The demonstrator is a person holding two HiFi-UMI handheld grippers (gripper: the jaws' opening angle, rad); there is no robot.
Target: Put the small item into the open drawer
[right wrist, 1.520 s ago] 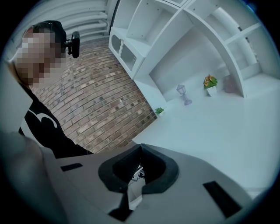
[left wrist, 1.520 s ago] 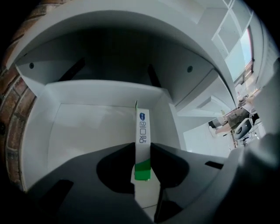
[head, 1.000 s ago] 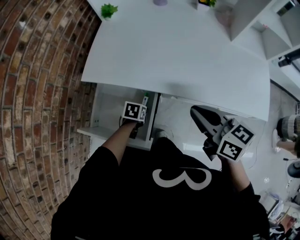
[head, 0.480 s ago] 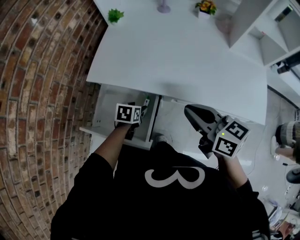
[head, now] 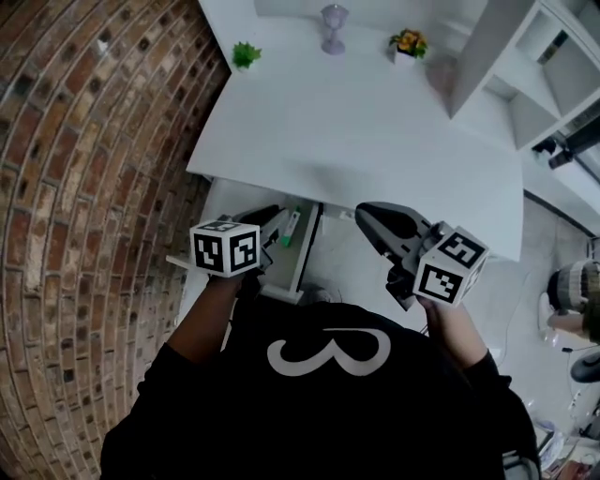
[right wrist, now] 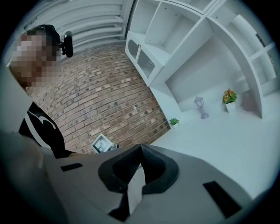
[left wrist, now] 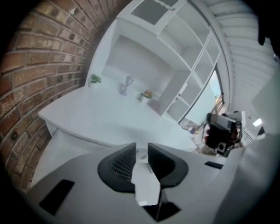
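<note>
Red brick wall [head: 94, 169] runs down the left of a plain white desk [head: 366, 122], under whose near edge one open white drawer [head: 307, 246] juts out. One small green-and-white stick-shaped item [head: 289, 228] lies inside it, close by the right wall (so the placing looks done, I judge). Of the two grey tongs, the left gripper [left wrist: 141, 148] is closing on nothing, a gap showing between its jaws. The right gripper [right wrist: 140, 151] is pressed together, empty. Next, the left one should lift clear. At the far edge stand two small potted plants [head: 246, 53] and one lilac goblet [head: 334, 26].

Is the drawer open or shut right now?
Open: the drawer sticks out from under the desk top, its inside showing, a small green item lying in it.
</note>
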